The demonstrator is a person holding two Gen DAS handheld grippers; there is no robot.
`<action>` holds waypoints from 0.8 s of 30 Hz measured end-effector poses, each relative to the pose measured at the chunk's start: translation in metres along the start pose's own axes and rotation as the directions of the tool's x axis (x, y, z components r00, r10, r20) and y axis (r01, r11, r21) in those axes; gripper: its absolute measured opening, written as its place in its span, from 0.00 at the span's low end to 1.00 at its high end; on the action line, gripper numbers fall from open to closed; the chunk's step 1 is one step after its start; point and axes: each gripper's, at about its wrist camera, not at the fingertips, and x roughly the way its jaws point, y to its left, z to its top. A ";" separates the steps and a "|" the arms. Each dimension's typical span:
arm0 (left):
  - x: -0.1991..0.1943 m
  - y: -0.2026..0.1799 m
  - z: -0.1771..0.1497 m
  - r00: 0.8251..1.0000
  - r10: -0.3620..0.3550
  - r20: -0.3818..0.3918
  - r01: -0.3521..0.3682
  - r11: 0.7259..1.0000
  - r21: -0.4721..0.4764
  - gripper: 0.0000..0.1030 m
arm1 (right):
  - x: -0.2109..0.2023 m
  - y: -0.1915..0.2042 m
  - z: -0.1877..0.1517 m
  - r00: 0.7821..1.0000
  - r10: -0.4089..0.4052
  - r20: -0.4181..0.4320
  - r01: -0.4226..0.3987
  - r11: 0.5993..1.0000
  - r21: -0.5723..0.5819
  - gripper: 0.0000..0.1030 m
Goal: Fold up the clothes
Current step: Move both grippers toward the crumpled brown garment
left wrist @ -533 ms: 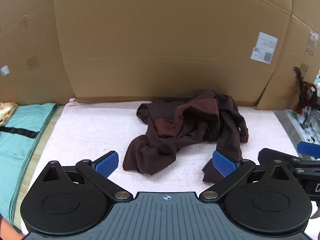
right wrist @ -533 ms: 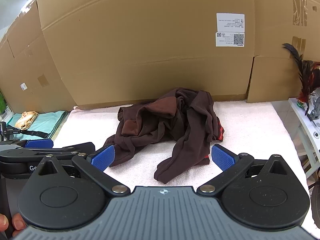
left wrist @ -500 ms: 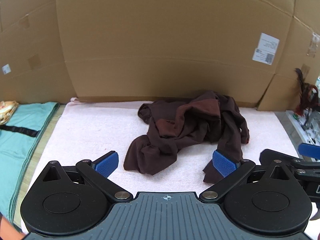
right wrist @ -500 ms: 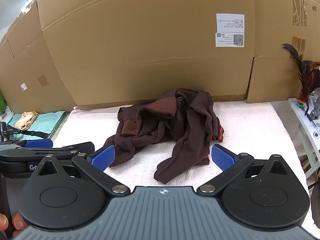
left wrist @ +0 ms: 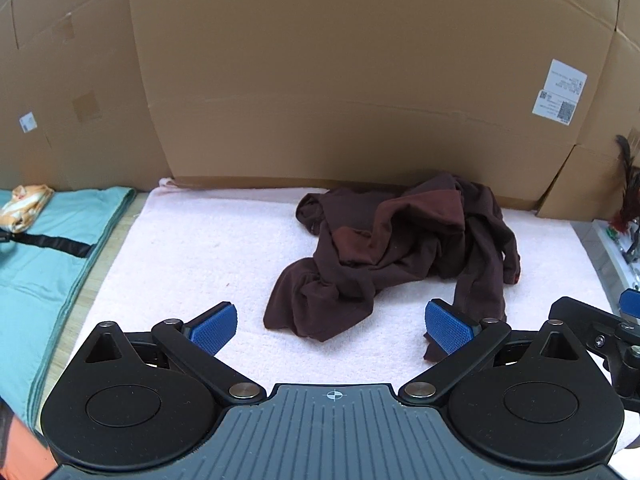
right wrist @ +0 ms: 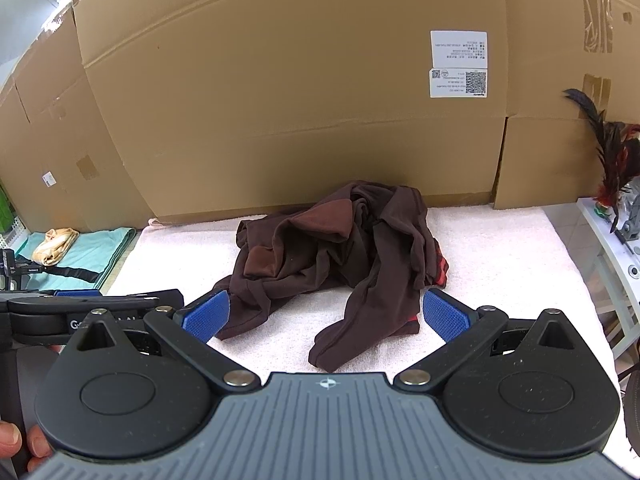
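Both grippers' fingers (left wrist: 214,323) (right wrist: 444,316) wide apart

White shipping labels (right wrist: 458,64) with a QR code on the cardboard wall (right wrist: 280,100): print too small to read.

From my station, the teal folded cloth (left wrist: 48,264) ran off the left edge, and the white shipping label's (right wrist: 459,64) print was unreadable.

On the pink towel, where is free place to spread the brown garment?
The pink towel is bare on its left part, between the crumpled brown garment and the teal cloth, and on its right part toward the white shelf. The middle and the back by the cardboard wall are crowded.
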 end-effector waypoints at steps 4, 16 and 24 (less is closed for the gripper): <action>-0.002 -0.002 0.003 1.000 -0.010 0.008 0.010 1.000 -0.002 1.00 | 0.001 -0.001 0.001 1.000 0.000 0.001 0.000 1.000 0.003 1.00; -0.001 -0.004 0.004 1.000 0.018 0.001 -0.018 1.000 0.002 1.00 | -0.002 -0.003 0.002 1.000 -0.008 0.025 0.008 1.000 0.002 1.00; 0.002 -0.001 0.001 1.000 0.011 -0.015 -0.011 1.000 -0.005 1.00 | 0.001 -0.002 0.002 1.000 -0.006 0.022 0.006 1.000 -0.002 1.00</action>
